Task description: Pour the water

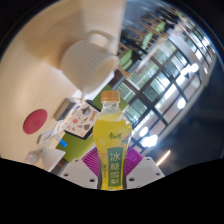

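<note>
A yellow drink bottle (112,135) with an orange cap and a green and white label stands upright between my fingers. My gripper (112,162) is shut on the bottle, with the magenta pads (90,160) pressing on its lower body from both sides. The view is tilted, and the bottle appears lifted above the table (55,150). The bottle's base is hidden between the fingers.
To the left of the bottle a white patterned cup (80,122) sits on the table beside a green item (65,147). A red round object (37,120) lies further left. Large windows (165,80) and a white ceiling fill the background.
</note>
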`<control>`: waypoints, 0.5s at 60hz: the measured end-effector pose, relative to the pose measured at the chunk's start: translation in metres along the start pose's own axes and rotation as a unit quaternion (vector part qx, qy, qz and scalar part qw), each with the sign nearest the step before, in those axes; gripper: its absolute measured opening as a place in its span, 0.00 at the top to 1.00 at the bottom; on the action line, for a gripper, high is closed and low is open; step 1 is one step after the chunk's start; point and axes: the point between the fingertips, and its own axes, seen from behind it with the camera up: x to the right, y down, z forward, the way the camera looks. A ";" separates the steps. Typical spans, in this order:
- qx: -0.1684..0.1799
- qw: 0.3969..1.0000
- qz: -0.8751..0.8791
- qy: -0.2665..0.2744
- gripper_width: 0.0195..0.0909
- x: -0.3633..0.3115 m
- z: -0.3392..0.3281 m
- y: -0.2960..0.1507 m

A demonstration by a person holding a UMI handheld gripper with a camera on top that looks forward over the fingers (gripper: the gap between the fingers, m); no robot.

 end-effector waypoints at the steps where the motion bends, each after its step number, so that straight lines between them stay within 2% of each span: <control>1: -0.003 1.000 0.022 0.001 0.89 0.003 0.001 0.005; 4: -0.015 0.994 0.110 0.013 0.89 0.016 -0.013 0.017; 6: -0.018 0.984 0.175 0.020 0.89 0.022 0.005 0.033; 10: -0.036 0.942 0.329 0.050 0.89 0.039 0.011 0.067; 12: -0.041 0.908 0.413 0.063 0.89 0.042 -0.004 0.084; 17: -0.019 0.795 0.604 0.064 0.89 0.038 0.011 0.097; 18: -0.017 0.763 0.642 0.071 0.89 0.034 -0.006 0.105; 21: 0.013 0.675 0.735 0.057 0.89 0.024 0.004 0.093; 27: 0.044 0.497 0.866 0.010 0.89 -0.032 0.007 0.050; 30: 0.061 0.443 0.894 -0.025 0.89 -0.052 0.009 0.018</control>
